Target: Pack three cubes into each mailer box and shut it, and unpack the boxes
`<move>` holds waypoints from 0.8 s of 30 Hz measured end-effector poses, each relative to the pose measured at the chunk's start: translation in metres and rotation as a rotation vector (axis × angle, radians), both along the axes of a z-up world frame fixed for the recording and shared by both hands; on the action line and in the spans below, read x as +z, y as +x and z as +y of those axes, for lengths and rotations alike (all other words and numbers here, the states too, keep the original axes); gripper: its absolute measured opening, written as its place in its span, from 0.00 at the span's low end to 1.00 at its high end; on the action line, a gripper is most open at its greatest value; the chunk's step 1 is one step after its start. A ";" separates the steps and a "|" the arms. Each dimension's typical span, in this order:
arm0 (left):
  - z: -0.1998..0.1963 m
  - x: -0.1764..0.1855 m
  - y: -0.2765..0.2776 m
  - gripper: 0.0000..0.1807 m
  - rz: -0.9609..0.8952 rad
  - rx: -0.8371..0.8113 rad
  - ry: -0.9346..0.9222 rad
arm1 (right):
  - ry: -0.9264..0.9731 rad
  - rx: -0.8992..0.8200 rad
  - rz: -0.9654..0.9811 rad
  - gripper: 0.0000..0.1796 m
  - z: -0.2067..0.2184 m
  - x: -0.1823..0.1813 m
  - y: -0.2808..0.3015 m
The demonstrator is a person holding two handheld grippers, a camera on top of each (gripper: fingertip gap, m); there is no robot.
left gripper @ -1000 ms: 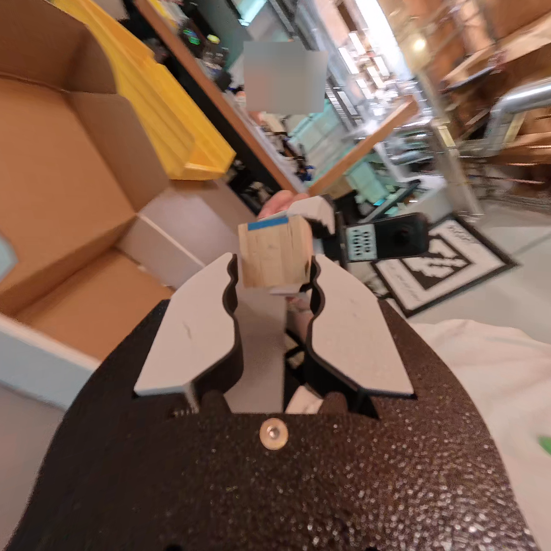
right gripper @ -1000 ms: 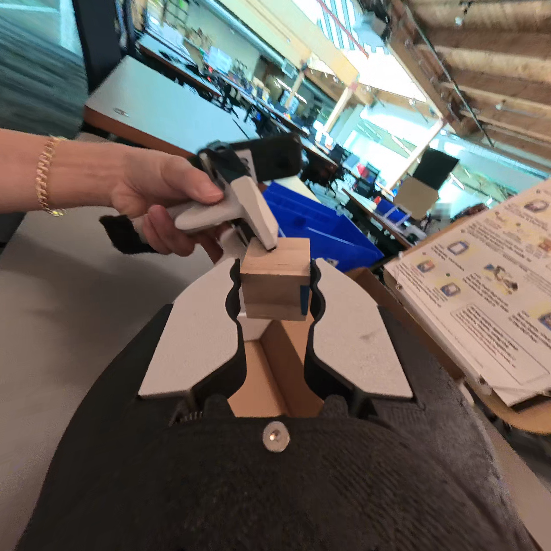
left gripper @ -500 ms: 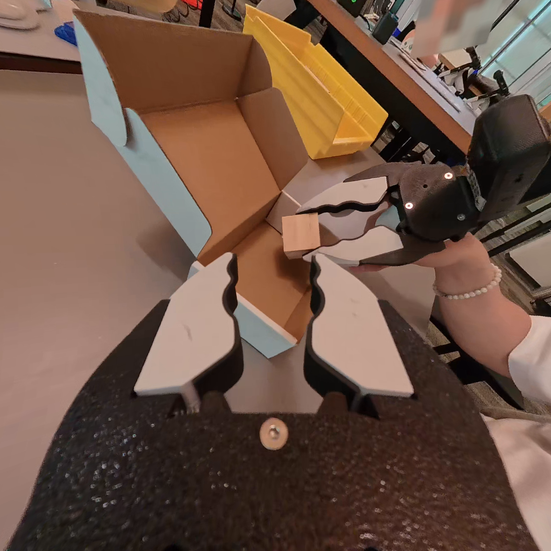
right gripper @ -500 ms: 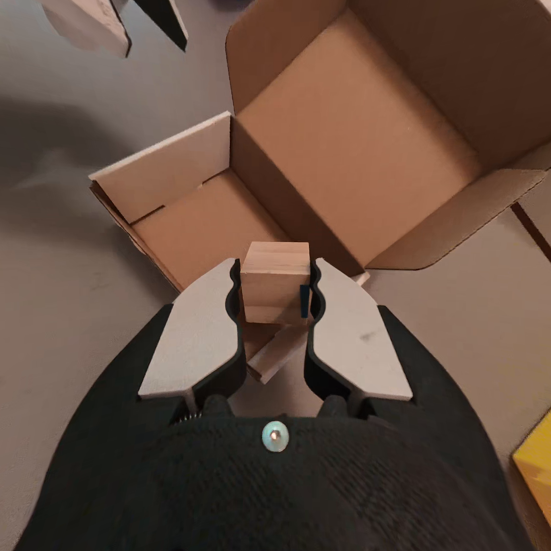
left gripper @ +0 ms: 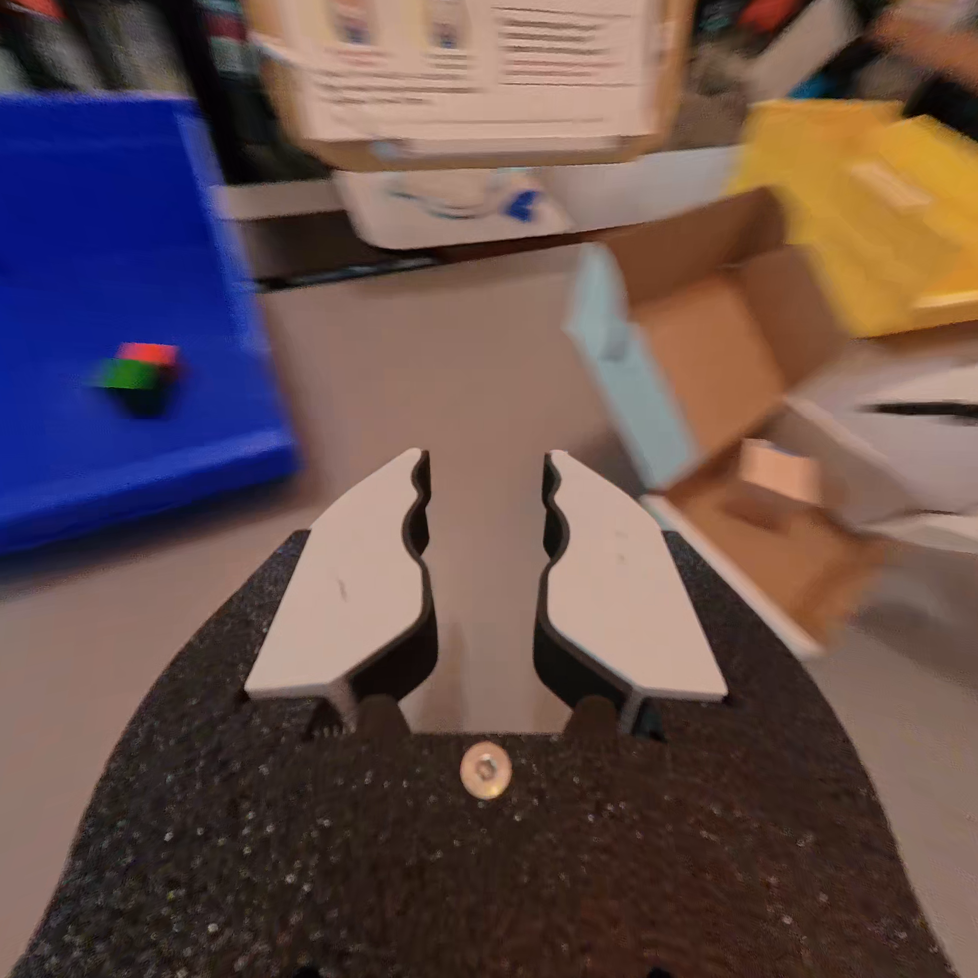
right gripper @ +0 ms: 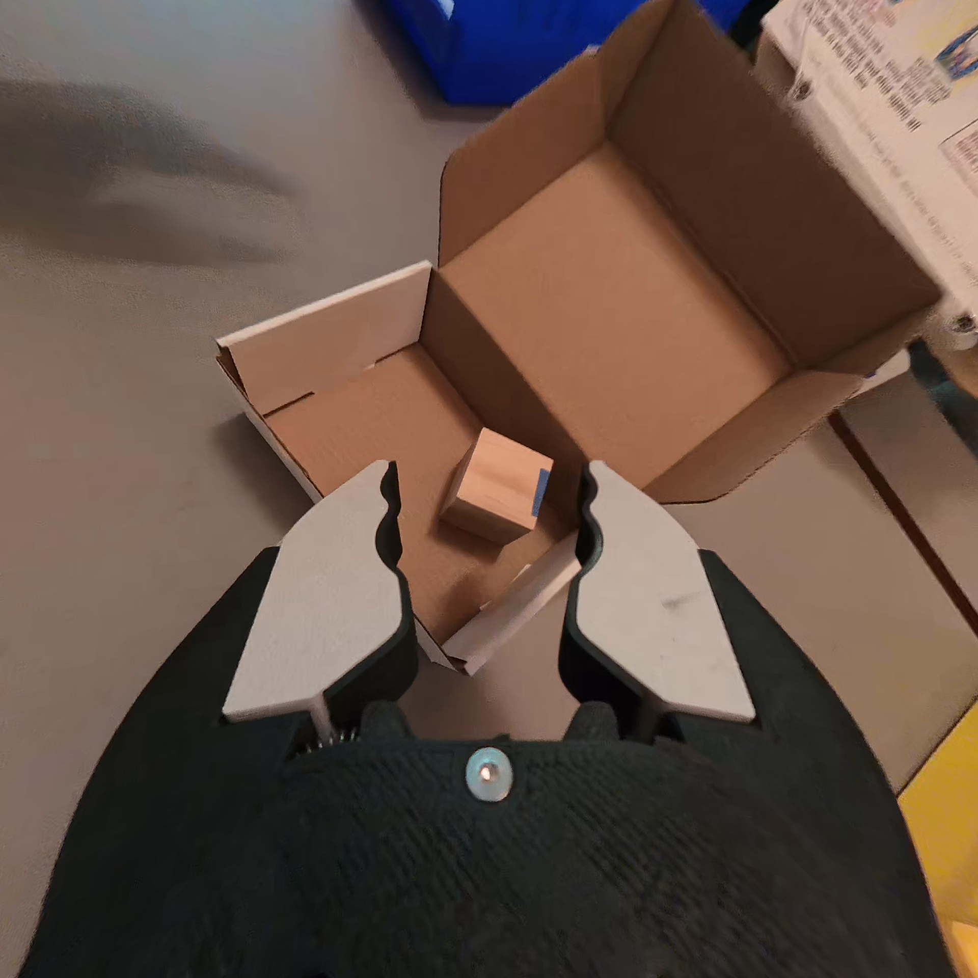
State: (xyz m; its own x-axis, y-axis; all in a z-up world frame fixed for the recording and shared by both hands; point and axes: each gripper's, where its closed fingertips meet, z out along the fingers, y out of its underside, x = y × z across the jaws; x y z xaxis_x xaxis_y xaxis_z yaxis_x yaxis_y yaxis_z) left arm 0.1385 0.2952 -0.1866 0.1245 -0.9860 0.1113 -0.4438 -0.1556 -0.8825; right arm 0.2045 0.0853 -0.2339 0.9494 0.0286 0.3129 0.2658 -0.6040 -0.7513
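Observation:
My right gripper (right gripper: 487, 468) is open above an open cardboard mailer box (right gripper: 328, 338). A wooden cube (right gripper: 497, 487) with a blue patch on one side lies on the box floor, clear of both pads. My left gripper (left gripper: 486, 460) is open and empty over the bare table, in a blurred view. To its right stands the same open mailer box (left gripper: 635, 391) with pale blue outer walls, and a wooden cube (left gripper: 778, 471) shows inside it. The right gripper's pale fingers (left gripper: 899, 423) blur past at the far right of the left wrist view. A red and green cube (left gripper: 138, 370) lies in a blue bin (left gripper: 132, 476) at the left.
A yellow bin (left gripper: 873, 211) stands behind the box, and its corner shows in the right wrist view (right gripper: 947, 825). A printed sheet on a board (right gripper: 889, 106) stands at the back. The blue bin's corner (right gripper: 503, 47) lies beyond the box lid. Across from one pair of fingers to the other is roughly 25 cm. From my right tips it is roughly 5 cm to the wooden cube (right gripper: 497, 487); from my left, 20 cm. The left camera catches it too, in the left wrist view (left gripper: 787, 474).
A second ago both grippers gripped the wooden cube. The left let go and swung left toward the blue bin. The right carried the cube over the box, then opened, and the cube dropped inside.

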 end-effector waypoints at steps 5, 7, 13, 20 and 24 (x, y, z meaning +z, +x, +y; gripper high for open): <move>0.141 -0.009 0.015 0.25 0.341 0.127 0.309 | 0.115 0.020 -0.016 0.36 -0.004 0.025 0.005; 0.175 -0.020 0.036 0.25 0.458 0.071 0.313 | 0.135 0.028 -0.015 0.37 -0.004 0.030 0.005; 0.220 -0.079 0.076 0.28 0.706 -0.015 0.148 | 0.108 0.068 -0.055 0.37 -0.002 0.024 0.003; 0.239 -0.115 0.080 0.19 0.859 0.038 0.153 | 0.059 0.077 -0.098 0.37 -0.005 0.010 0.011; 0.236 -0.059 0.088 0.15 0.642 0.121 0.210 | 0.105 0.059 -0.077 0.37 -0.005 0.017 0.017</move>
State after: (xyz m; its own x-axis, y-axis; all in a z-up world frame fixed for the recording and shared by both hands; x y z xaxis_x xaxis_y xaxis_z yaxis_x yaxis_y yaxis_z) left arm 0.2262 0.5313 -0.2454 0.2124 -0.9535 -0.2138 -0.8796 -0.0913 -0.4669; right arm 0.2216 0.0799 -0.2170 0.9200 0.0472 0.3890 0.3580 -0.5048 -0.7855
